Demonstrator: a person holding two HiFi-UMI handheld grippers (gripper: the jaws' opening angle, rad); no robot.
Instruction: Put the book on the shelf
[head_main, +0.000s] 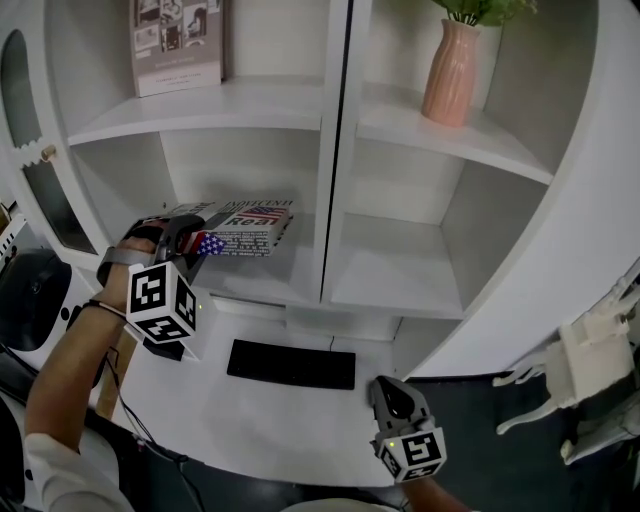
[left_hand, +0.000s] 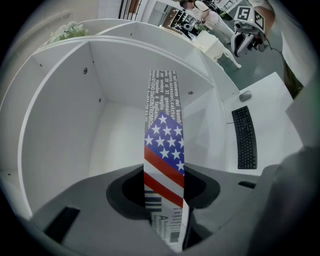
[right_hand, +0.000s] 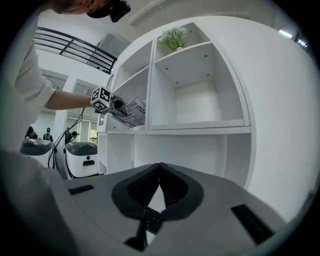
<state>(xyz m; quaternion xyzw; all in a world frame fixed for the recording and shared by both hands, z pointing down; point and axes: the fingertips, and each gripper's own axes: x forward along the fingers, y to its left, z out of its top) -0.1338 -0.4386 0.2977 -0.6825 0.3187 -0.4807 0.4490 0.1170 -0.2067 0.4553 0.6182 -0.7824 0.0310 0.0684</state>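
Head view puts my left gripper (head_main: 200, 243) at about 9 o'clock, clamped partway closed on the near end of the thick paperback book with the stars-and-stripes cover and printed lettering (head_main: 245, 228). The book lies nearly flat in the mouth of the lower-left compartment of the white wooden shelf unit (head_main: 335, 150), close over that compartment's board. I cannot tell whether it touches the board yet. From the left gripper view the book (left_hand: 164, 150) runs edge-on from between my jaws toward 12 o'clock into the compartment, with both pads pressing on its faces.

My right gripper (head_main: 392, 392) hangs low at 5 o'clock, jaws together on nothing, over the white desk (head_main: 250, 420) near the black keyboard (head_main: 291, 364).

To do this well, I judge I should hold the squeeze as it is, since the book is heavy beyond the grip and could droop at its far end. I would carry it deeper toward 12 o'clock and level it so the whole underside meets the board at once. It should also stay off the upright divider at its 3 o'clock side. Only with the weight resting on the board would I open the jaws and back straight out toward 6 o'clock.
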